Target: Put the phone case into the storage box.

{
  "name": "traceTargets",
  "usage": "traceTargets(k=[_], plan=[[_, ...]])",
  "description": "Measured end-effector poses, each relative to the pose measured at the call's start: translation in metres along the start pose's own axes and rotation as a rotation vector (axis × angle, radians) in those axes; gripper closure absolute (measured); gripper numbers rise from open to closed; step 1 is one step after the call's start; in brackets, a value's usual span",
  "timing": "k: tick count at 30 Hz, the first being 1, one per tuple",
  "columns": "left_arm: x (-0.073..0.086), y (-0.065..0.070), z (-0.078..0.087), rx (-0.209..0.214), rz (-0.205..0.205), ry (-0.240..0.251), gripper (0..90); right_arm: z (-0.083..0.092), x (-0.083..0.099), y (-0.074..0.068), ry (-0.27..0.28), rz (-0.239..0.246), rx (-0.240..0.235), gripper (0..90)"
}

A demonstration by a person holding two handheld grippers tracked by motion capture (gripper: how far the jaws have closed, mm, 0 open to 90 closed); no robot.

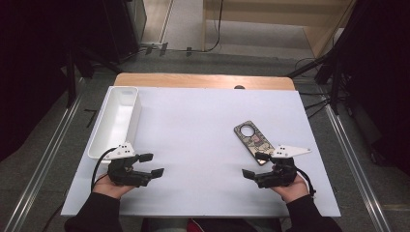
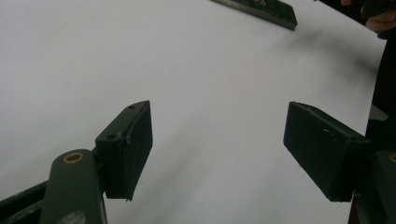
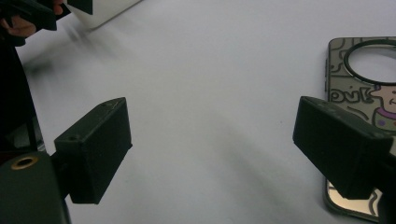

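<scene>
A white work surface [image 1: 193, 140] is laid over a wooden table [image 1: 203, 80] and occupies the centre of the high view; its broad bare middle is judged to be kept free as working room between the two hands. A long white bin [image 1: 116, 121] is placed along the left edge of the surface, open side up and with nothing seen inside, which suggests it is provided as a receptacle. A patterned phone case [image 1: 253, 141] with a round camera cut-out lies flat at the right centre of the frame, well apart from the bin and just beside the right gripper [image 1: 255, 166], so that it is within immediate reach. In the right gripper view the case [image 3: 359, 79] appears at the right edge, with one jaw standing over its near end; contact cannot be confirmed. The right gripper is held low at the lower right, pointing inward, its jaws spread with nothing between them. The left gripper [image 1: 152, 165] is held at the lower left, just below the bin's near end, also pointing inward, jaws apart and unloaded. Both forearms enter from the bottom edge.
</scene>
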State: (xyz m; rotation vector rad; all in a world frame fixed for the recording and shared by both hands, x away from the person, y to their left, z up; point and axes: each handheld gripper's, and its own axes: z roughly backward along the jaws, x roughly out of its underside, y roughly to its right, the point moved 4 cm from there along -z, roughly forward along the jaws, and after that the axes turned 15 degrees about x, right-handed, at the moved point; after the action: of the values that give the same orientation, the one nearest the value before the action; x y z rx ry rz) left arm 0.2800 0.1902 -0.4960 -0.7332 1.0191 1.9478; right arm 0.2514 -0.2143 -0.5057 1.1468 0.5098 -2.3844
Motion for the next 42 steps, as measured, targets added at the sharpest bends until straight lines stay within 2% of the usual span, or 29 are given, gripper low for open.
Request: traceTargets(k=[2,4,6,7,10,12,15,17,19,20,24,36,42], plan=[[0.0003,-0.0003,-0.001,-0.012,-0.002,-0.015,19.9,0.0,-0.0002,0.0008,0.004,0.004,0.002,10.4],[0.0004,-0.0004,-0.0024,0.018,0.007,-0.01,10.4,-0.0002,0.0003,0.0013,-0.002,0.001,0.003,9.8],[-0.0011,0.0008,-0.0026,0.021,-0.018,-0.001,4.7,-0.0004,0.0006,0.0013,-0.006,0.0,-0.002,9.6],[-0.0011,0.0008,-0.0026,0.021,-0.018,-0.001,1.7,-0.0003,0.0004,0.001,-0.004,-0.001,-0.004,9.6],[-0.0039,0.0026,-0.0009,0.027,-0.046,0.042,1.2,-0.0003,-0.0001,0.0013,0.007,0.002,-0.003,9.6],[-0.0037,0.0008,0.0018,0.001,-0.06,0.049,1.7,-0.0002,0.0,0.0015,0.005,-0.002,-0.004,9.6],[-0.0037,-0.0002,0.0029,0.014,-0.044,0.06,1.8,0.0001,-0.0002,0.0015,0.008,-0.006,-0.002,9.7],[-0.004,-0.0002,0.003,0.039,-0.028,0.064,1.8,0.0003,-0.0005,0.0014,0.01,-0.007,0.005,9.7],[-0.0044,0.0007,0.0037,0.033,-0.039,0.06,1.8,0.0006,-0.0009,0.0011,0.011,-0.014,0.005,9.7],[-0.0041,0.0001,0.0039,0.037,-0.021,0.054,1.8,0.0005,-0.0009,0.0011,0.012,-0.016,0.004,9.7],[-0.0045,-0.0008,0.0059,0.037,-0.01,0.066,1.8,-0.0006,-0.0002,0.0008,0.002,-0.013,-0.001,9.7],[-0.0039,0.0002,0.0053,0.04,-0.016,0.062,1.9,-0.0011,-0.0007,0.0007,-0.001,-0.02,-0.011,9.7],[-0.0026,-0.001,0.0045,0.038,0.007,0.053,1.9,-0.0012,-0.0006,0.0009,-0.006,-0.023,-0.015,9.7]])
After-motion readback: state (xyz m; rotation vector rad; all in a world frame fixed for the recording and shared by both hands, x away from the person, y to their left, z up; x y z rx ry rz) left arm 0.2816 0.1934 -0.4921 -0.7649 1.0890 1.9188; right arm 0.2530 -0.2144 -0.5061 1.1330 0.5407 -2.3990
